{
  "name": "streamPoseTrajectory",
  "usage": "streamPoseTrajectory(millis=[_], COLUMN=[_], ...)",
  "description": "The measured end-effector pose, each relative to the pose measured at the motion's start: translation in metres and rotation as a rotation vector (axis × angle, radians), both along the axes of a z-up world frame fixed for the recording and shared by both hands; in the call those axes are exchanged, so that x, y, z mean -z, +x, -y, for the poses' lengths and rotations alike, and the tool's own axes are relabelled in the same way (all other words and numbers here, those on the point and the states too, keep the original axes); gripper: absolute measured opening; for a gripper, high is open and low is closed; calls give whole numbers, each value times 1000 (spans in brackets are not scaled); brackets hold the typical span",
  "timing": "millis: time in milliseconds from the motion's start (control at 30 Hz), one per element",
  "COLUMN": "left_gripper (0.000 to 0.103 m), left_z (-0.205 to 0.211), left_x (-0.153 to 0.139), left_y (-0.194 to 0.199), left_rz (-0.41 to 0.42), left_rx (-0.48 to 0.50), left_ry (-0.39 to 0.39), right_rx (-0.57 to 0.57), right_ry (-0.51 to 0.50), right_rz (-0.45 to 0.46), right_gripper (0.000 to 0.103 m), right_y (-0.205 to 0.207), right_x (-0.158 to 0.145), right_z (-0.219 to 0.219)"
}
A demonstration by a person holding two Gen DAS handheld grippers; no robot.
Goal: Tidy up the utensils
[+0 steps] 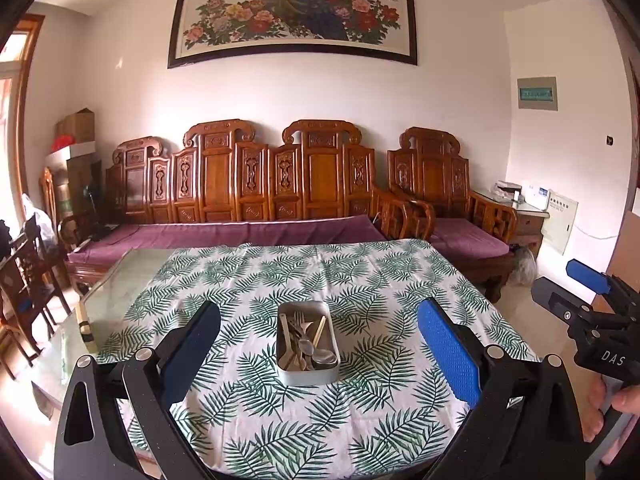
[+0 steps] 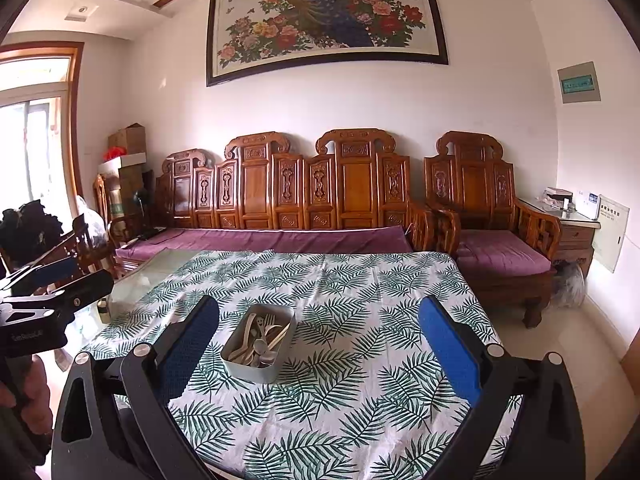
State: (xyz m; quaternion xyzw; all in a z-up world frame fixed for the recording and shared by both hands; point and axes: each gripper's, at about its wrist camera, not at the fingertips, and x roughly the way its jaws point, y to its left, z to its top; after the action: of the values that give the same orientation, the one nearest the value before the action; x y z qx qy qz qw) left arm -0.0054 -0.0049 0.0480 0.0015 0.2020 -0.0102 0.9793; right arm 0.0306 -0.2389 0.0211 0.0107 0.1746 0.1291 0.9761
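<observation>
Utensils (image 1: pixel 306 338) in metal tin (image 1: pixel 308 374), right gripper (image 1: pixel 576 292) marked "DAS"

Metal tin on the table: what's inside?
The tin holds a loose pile of utensils: forks, spoons and pale wooden pieces, overlapping. Whatever lies lowest, and the tin's floor, are covered by the pile.

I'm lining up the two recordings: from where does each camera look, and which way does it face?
Left wrist: sits on the left hand-held gripper, open, facing the tin of utensils on the tablecloth; the right hand-held gripper shows at right.
Right wrist: sits on the right hand-held gripper, open, facing the same tin from further right; the left one shows at left.
Both share tin, sofa, painting.
</observation>
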Motion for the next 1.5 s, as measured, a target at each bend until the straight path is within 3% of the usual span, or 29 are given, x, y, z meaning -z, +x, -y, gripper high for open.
streamPoseTrajectory(millis=[1500], left_gripper=[95], left_z=[7], left_x=[5], left_y=[-2], left_rz=[2], left_rx=[6], left_ry=[1], right_rx=[-1], right_ry=[4], right_rz=[-6], right_gripper=[100], right_y=[0], right_x=[3], right_z=[-2])
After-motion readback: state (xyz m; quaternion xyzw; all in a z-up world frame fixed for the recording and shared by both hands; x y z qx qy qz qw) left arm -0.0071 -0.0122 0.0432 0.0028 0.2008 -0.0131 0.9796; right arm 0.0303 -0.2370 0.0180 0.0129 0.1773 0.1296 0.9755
